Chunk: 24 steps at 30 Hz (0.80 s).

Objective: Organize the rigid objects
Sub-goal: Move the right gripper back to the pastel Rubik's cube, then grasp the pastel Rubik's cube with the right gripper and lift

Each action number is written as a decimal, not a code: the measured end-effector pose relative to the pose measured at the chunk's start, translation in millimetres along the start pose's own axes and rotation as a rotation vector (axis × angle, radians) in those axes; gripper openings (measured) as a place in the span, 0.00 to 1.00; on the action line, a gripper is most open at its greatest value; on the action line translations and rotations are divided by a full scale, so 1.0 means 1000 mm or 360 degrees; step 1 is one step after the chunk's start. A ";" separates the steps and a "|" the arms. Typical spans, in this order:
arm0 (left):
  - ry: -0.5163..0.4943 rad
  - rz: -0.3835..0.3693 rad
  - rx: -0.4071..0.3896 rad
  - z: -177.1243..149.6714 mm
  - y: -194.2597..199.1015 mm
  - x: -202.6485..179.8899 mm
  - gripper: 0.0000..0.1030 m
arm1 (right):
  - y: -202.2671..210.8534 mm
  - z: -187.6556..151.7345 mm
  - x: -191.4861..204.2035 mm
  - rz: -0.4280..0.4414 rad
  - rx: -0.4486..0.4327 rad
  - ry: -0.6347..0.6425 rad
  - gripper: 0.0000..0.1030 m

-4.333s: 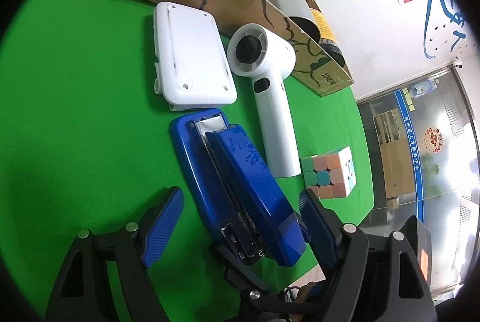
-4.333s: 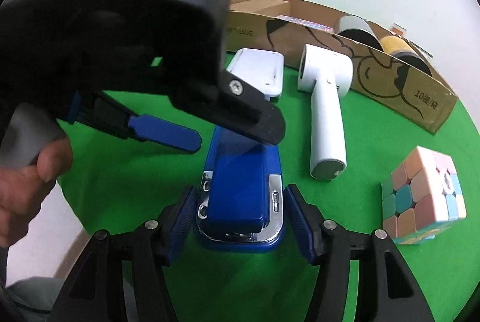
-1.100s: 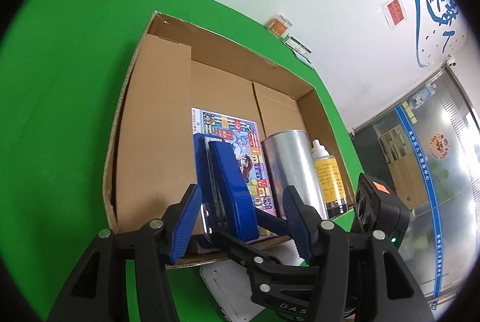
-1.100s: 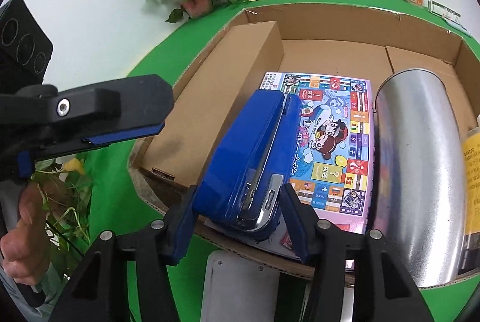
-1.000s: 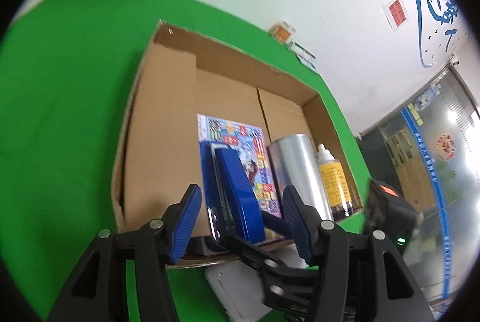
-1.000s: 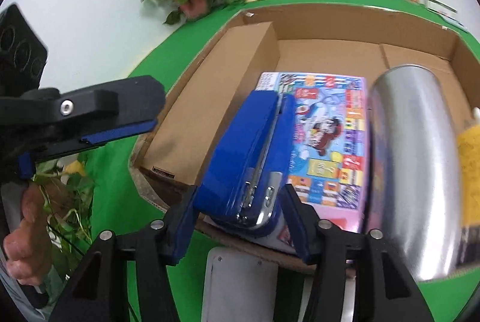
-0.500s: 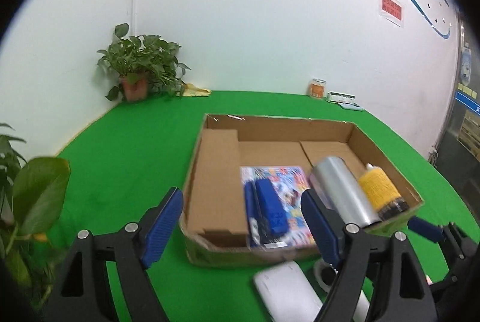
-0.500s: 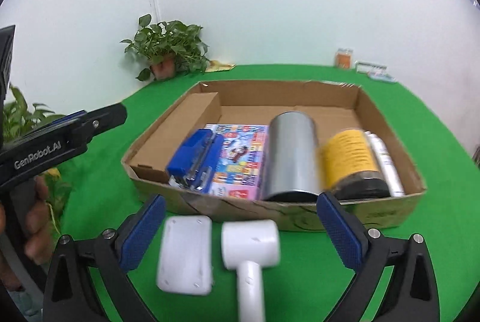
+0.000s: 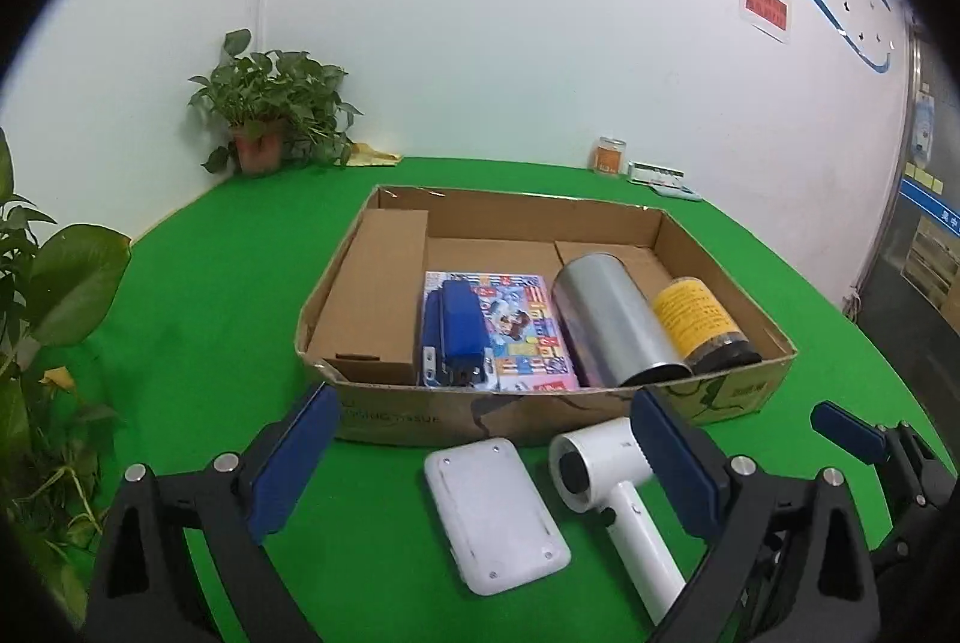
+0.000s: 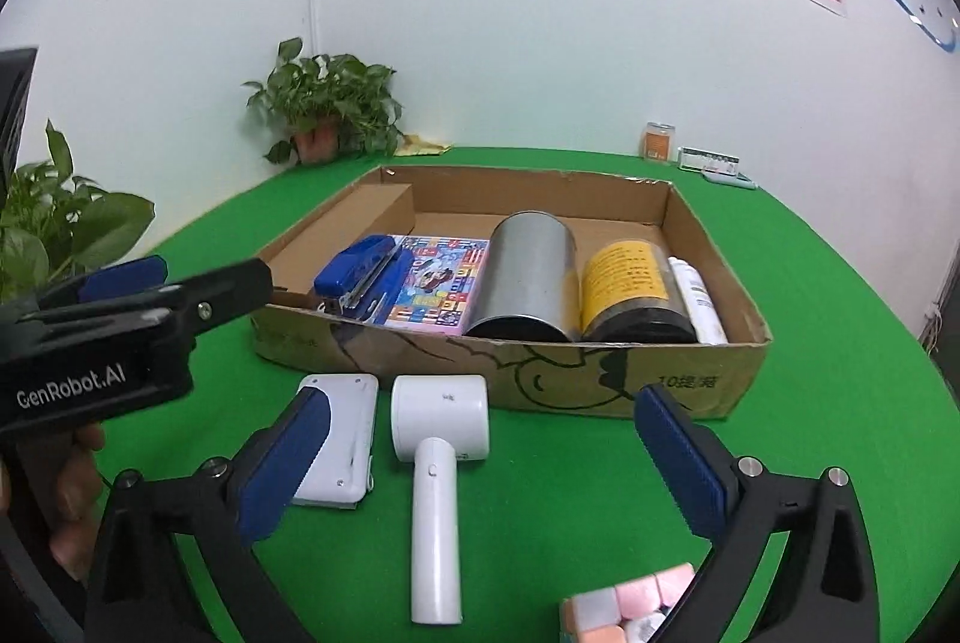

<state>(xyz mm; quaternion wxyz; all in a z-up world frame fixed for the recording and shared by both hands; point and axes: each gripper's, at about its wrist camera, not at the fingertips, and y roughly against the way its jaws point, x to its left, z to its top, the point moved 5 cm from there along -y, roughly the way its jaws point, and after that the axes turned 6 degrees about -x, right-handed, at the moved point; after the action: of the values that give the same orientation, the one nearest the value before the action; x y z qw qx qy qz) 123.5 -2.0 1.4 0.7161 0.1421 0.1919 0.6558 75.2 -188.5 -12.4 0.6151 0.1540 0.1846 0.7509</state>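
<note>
the blue stapler (image 9: 453, 337) lies in the cardboard box (image 9: 606, 412), on the colourful booklet. the left gripper (image 9: 480, 460) is still opening its jaws, the right gripper (image 10: 477, 454) stands wide (both hold nothing). next, i judge: the white handheld fan (image 10: 435, 469), at 6 o'clock from the box on the green tabletop (image 10: 570, 499), needs a grip.

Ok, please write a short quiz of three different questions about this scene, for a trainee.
1. True or false: the blue stapler lies inside the cardboard box.
2. Which lies outside the box? A) silver can B) white handheld fan C) yellow-label jar
3. Fill in: the right gripper holds ____.

Key: 1 true; 2 B; 3 nothing.
</note>
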 end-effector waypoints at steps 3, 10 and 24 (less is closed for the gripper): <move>-0.0027 -0.0027 0.0041 -0.005 0.001 -0.009 0.95 | 0.005 -0.005 -0.009 -0.0014 0.0015 -0.0014 0.99; 0.0003 -0.0104 0.0125 -0.021 0.001 -0.023 0.95 | 0.011 -0.026 -0.039 -0.0053 0.0104 -0.0055 0.99; 0.0147 -0.0470 0.0496 -0.071 -0.006 -0.045 0.95 | 0.017 -0.097 -0.084 0.0072 0.0440 -0.0202 0.84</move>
<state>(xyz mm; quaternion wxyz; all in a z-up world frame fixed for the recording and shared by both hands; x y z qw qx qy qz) 93.3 -50.6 -60.3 0.7642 0.1912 0.3424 0.5121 32.2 -282.7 -90.4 0.5813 0.2885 0.2436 0.7208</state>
